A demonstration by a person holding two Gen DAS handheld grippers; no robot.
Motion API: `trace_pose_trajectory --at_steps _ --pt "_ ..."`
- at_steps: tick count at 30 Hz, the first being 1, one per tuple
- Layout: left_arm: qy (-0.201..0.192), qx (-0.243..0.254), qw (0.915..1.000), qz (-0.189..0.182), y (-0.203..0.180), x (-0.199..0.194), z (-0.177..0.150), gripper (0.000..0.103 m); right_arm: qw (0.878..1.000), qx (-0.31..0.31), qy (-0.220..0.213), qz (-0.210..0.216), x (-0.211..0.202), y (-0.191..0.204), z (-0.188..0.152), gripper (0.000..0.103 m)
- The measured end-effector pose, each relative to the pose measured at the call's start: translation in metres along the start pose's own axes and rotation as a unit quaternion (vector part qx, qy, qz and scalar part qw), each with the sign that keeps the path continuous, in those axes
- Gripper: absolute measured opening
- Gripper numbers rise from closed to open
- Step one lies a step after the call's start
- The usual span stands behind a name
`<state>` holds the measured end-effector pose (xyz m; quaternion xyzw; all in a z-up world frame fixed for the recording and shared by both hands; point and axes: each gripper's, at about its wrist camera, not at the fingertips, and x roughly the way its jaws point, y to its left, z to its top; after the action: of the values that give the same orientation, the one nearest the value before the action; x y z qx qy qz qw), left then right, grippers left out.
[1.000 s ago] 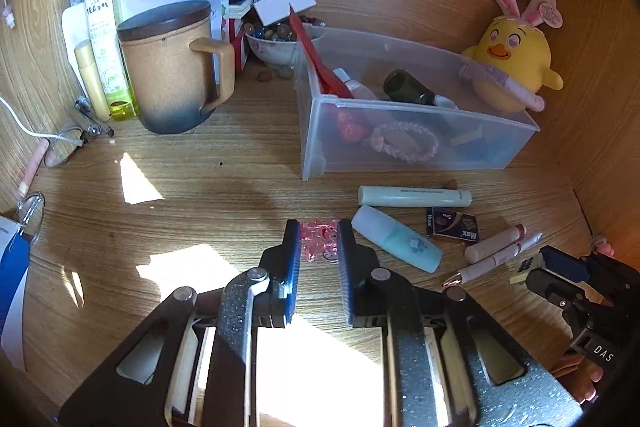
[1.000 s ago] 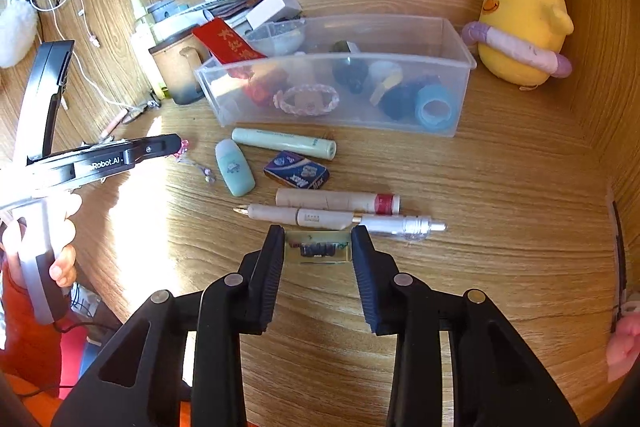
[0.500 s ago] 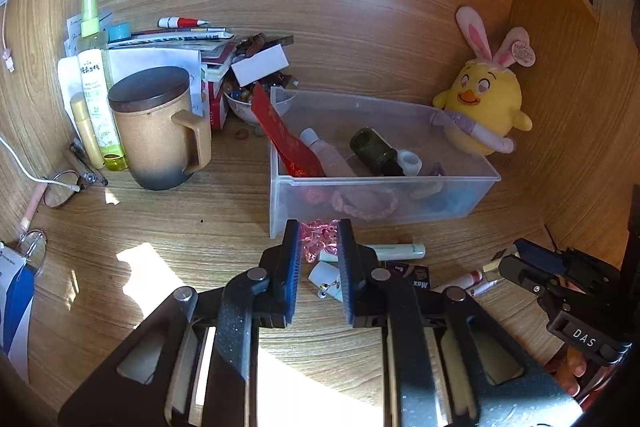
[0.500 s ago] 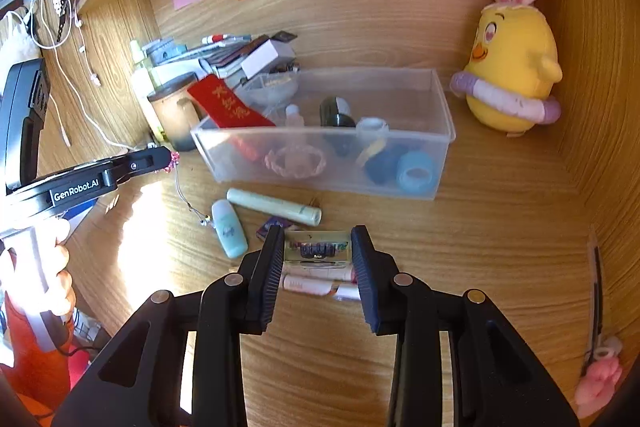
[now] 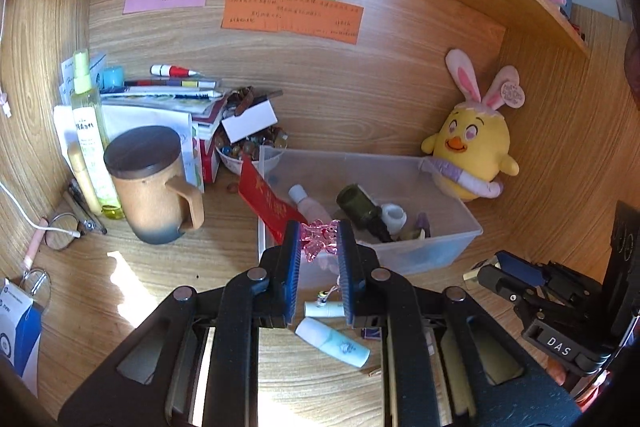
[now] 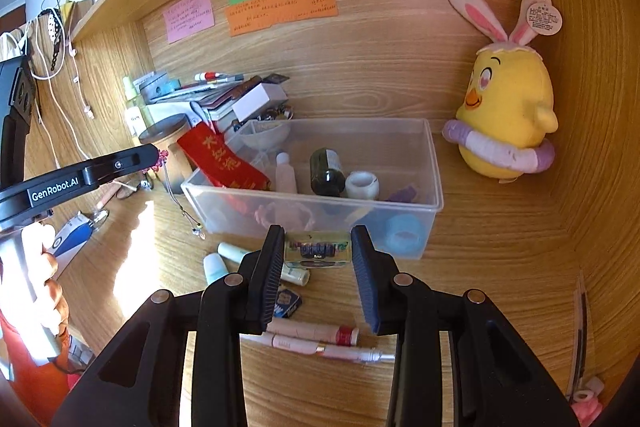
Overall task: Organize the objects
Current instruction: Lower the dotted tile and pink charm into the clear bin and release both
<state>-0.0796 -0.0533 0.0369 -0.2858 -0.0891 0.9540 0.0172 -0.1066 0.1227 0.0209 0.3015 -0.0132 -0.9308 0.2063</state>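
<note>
My left gripper [image 5: 319, 239] is shut on a pink bead charm [image 5: 319, 242] and holds it in the air at the near left corner of the clear plastic bin [image 5: 464, 227]; its thin cord hangs down. My right gripper [image 6: 318, 251] is shut on a small green-gold box [image 6: 318, 250], raised just before the bin's [image 6: 434, 163] front wall. The bin holds a red packet [image 6: 224, 163], a dark green bottle [image 6: 328, 171], a pink bottle and a white ring. The left gripper also shows in the right wrist view [image 6: 156, 157], the right gripper in the left wrist view [image 5: 484, 271].
Tubes and pens lie on the desk before the bin: a light blue tube [image 5: 332, 341], pink pens [image 6: 312, 337], a small blue packet [image 6: 286, 301]. A brown lidded mug [image 5: 154, 183] and a spray bottle stand left. A yellow plush chick [image 6: 506, 107] sits at the right wall.
Both grippers have risen from the desk and moved toward the bin, the left carrying the pink charm, the right carrying the small box. The desk items now lie below them.
</note>
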Motion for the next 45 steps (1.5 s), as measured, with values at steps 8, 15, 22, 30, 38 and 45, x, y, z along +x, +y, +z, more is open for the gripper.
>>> trace_pose_trajectory --at_steps 8,15,22,30,38,45 --pt "-0.026 0.008 0.9996 -0.001 -0.003 -0.004 0.023 0.017 1.000 0.006 -0.017 0.000 0.005 -0.007 0.019 0.031" --pt "-0.035 0.001 0.9994 -0.002 0.000 0.006 0.039 0.017 0.999 0.003 -0.034 0.002 0.012 -0.008 0.039 0.031" --pt "-0.021 -0.019 0.9995 -0.015 0.010 0.028 0.047 0.017 0.999 0.003 -0.041 0.003 0.025 -0.007 0.054 0.031" --pt "0.019 -0.022 0.9994 -0.017 0.012 0.063 0.037 0.017 1.000 -0.005 -0.011 -0.002 0.054 -0.004 0.055 0.031" --pt "0.060 -0.019 0.9978 -0.021 0.009 0.095 0.024 0.017 1.000 -0.005 0.029 -0.012 0.084 -0.006 0.046 0.031" --pt "0.089 -0.005 0.9957 -0.026 0.000 0.116 0.014 0.017 0.998 0.003 0.063 -0.009 0.102 -0.010 0.040 0.031"
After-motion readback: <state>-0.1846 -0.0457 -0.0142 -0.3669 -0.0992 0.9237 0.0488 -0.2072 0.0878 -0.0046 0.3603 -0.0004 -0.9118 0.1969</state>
